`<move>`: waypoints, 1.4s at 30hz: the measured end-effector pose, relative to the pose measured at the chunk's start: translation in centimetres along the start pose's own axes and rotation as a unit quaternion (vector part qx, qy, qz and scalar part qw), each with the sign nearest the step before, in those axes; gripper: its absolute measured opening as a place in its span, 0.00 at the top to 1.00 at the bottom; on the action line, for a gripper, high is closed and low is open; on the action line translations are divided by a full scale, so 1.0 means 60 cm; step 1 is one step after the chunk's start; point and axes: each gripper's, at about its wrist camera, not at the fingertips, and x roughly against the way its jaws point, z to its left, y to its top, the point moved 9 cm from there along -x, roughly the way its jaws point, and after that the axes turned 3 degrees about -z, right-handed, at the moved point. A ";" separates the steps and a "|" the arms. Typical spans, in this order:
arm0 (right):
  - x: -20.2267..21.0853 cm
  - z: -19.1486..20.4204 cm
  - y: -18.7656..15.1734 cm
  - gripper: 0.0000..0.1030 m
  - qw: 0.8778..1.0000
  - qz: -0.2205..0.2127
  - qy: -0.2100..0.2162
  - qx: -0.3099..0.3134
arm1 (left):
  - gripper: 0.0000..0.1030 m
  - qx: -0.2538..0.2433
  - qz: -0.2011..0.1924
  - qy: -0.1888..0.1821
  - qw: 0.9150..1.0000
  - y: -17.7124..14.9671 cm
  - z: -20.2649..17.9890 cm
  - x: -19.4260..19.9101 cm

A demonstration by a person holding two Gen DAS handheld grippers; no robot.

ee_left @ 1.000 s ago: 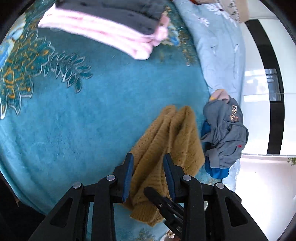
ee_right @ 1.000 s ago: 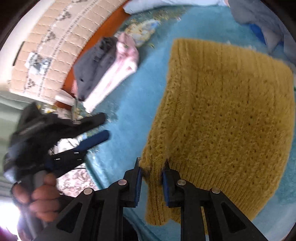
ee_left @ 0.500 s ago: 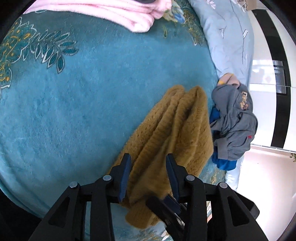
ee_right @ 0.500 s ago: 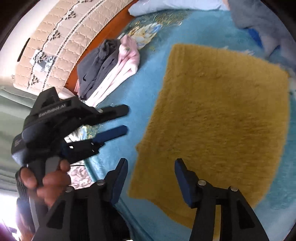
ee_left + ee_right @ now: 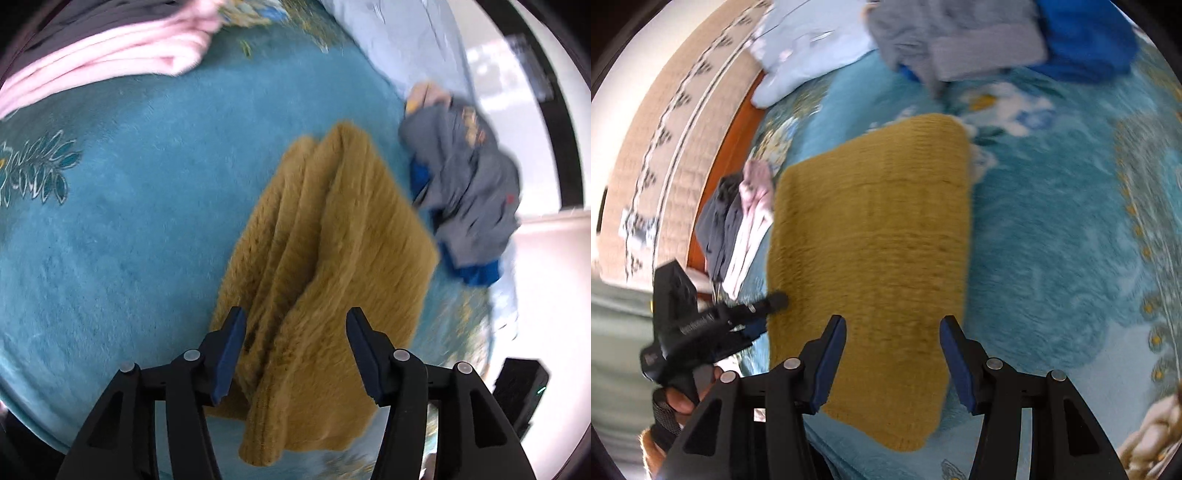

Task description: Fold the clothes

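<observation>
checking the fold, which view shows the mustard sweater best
The right wrist view: the mustard sweater lies flat as a full rectangle on the teal blanket, all edges visible. The left wrist view sees it edge-on, showing stacked folded layers but not the outline.

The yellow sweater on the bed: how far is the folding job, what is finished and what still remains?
Done: a dark and pink stack lies folded near the headboard, and the yellow sweater lies folded into a rectangle on the blue blanket. In hand: nothing; the left tool and right tool are both open above the sweater. Left: the crumpled grey and blue clothes beside it look unfolded.
</observation>
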 end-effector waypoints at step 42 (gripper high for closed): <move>-0.074 -0.030 -0.115 0.35 0.979 0.014 0.135 -0.149 | 0.67 0.069 -0.075 0.040 0.994 0.085 0.152 0.103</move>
